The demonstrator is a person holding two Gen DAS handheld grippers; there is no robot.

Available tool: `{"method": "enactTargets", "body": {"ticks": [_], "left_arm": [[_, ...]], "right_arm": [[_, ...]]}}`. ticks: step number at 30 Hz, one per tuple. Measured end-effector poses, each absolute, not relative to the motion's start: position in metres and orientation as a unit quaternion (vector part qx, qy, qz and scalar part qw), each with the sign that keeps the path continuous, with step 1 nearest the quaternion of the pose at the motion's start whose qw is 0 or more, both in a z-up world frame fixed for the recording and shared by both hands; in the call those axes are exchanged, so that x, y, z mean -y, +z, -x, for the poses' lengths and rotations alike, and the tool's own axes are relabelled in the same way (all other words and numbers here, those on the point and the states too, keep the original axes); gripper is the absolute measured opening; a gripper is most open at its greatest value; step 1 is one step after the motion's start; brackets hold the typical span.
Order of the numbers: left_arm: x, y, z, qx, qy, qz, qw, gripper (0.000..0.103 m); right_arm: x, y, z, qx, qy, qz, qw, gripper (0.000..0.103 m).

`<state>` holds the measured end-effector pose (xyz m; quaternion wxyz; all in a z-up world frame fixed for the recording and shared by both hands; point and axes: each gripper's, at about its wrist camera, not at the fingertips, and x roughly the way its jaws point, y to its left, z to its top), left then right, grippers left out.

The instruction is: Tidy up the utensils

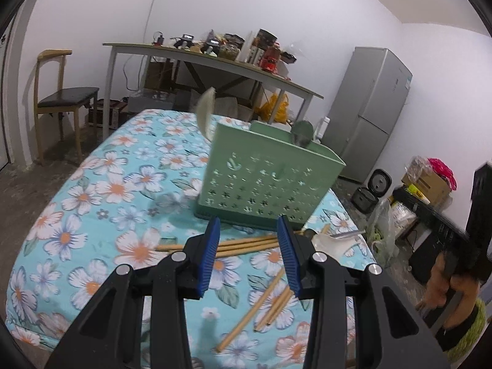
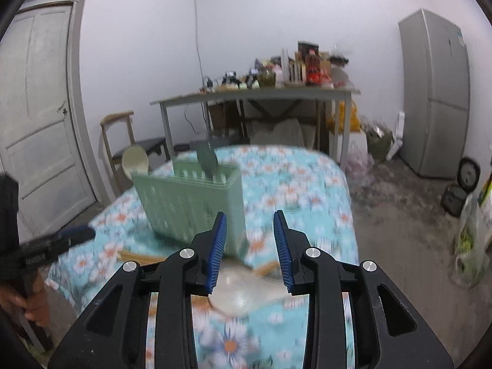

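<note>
A green perforated utensil holder (image 1: 264, 181) stands on the floral tablecloth (image 1: 101, 190), with a cream spoon (image 1: 205, 112) and a dark green spoon (image 1: 302, 133) standing in it. Several wooden chopsticks (image 1: 246, 244) lie in front of it, more (image 1: 270, 304) nearer to me. A white spoon (image 1: 332, 244) lies at the right. My left gripper (image 1: 249, 256) is open and empty above the chopsticks. My right gripper (image 2: 249, 250) is open and empty, just in front of the holder (image 2: 190, 203), above a white spoon (image 2: 240, 292). The view is blurred.
A cluttered grey table (image 1: 215, 61) and a wooden chair (image 1: 58, 98) stand behind. A grey fridge (image 1: 369, 113) is at the right, with a rice cooker (image 1: 372, 190), boxes and bags on the floor. A white door (image 2: 40, 107) is at the left.
</note>
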<state>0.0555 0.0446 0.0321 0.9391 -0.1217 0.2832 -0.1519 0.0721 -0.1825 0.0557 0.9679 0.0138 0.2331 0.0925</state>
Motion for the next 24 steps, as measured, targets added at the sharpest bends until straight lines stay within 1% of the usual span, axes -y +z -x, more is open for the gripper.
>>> {"method": "enactTargets", "body": {"ticks": [5, 8, 16, 24], "left_arm": [[-0.027, 0.028, -0.061, -0.294, -0.162, 0.111, 0.936, 0.037], [-0.019, 0.023, -0.066, -0.303, -0.162, 0.105, 0.933, 0.037], [-0.010, 0.012, -0.080, -0.323, -0.157, 0.092, 0.929, 0.037], [-0.010, 0.001, -0.092, -0.338, -0.153, 0.090, 0.924, 0.037]], "right_arm": [[0.178, 0.018, -0.064, -0.280, 0.098, -0.013, 0.955, 0.031], [0.165, -0.001, -0.063, -0.296, 0.112, 0.018, 0.948, 0.031], [0.124, -0.034, -0.078, -0.300, 0.129, 0.117, 0.938, 0.031], [0.103, -0.060, -0.080, -0.297, 0.091, 0.220, 0.925, 0.031]]}}
